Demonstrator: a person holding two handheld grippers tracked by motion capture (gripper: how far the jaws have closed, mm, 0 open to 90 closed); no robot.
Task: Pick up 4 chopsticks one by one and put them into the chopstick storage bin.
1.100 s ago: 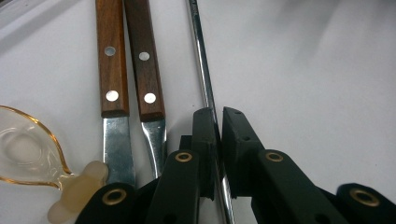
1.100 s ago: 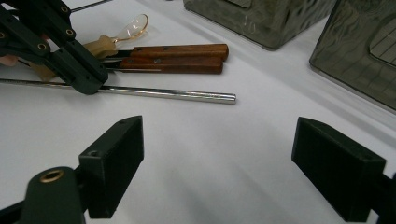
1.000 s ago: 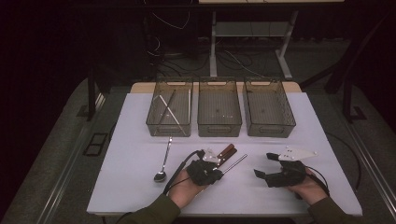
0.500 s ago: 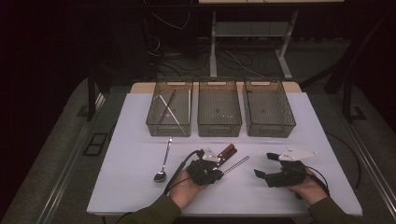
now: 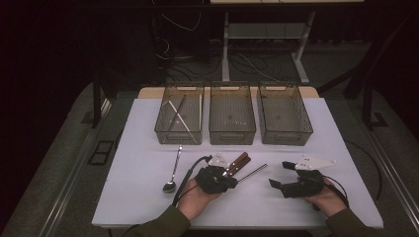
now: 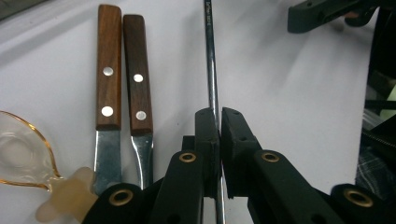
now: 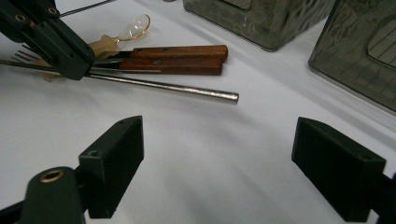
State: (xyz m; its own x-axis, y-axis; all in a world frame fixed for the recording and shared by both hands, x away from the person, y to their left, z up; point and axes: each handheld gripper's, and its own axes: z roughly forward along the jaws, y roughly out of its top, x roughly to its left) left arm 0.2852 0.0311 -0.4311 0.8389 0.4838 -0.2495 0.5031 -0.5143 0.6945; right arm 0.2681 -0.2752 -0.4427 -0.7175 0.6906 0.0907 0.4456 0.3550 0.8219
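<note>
The left claw (image 6: 219, 135) is clamped on a steel chopstick (image 6: 211, 60) lying on the worktop (image 5: 138, 148), just right of two wood-handled knives (image 6: 122, 70). The right claw (image 7: 224, 163) idles wide at three o'clock. The grasp looks made; next probably comes lifting toward the bins (image 5: 232, 129) at twelve o'clock, the left already holding chopsticks.

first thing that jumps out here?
The left hand-held gripper, near the table's front edge, is shut on a thin metal rod lying beside two wooden-handled utensils. The right hand-held gripper rests open to its right, nothing between its jaws. Three clear bins line the far side, and a spoon lies alone on the left.
</note>
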